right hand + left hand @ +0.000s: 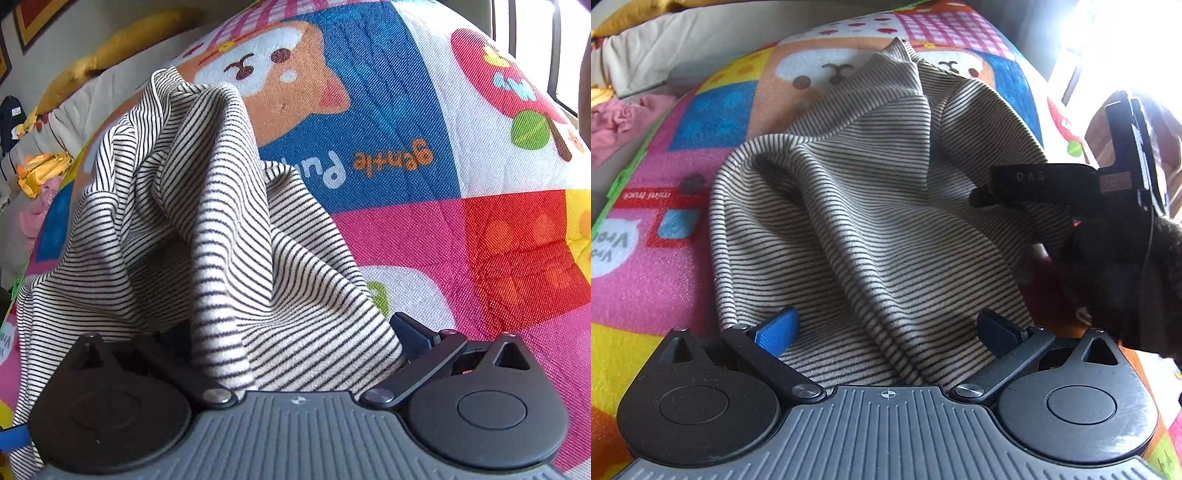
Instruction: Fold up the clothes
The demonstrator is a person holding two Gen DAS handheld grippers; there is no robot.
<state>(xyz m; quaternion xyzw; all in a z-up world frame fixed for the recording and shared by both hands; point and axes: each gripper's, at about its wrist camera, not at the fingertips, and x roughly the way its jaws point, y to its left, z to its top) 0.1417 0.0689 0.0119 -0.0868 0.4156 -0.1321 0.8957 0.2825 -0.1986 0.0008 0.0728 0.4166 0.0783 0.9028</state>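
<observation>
Striped garment (857, 206) — bunched between claws

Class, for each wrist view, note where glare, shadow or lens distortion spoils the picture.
Left wrist view: window glare blows out the top right corner, leaving the right gripper a dark silhouette. Right wrist view: fisheye bulges the patterned mat; shadow crosses the striped garment.

Left gripper (886, 332): black body, grey ribbed plate, crosshair mark, silver screws, blue pads (781, 328). Right gripper (295, 332): same build, one dark blue pad visible; dark glove (1137, 280) on the hand.
</observation>
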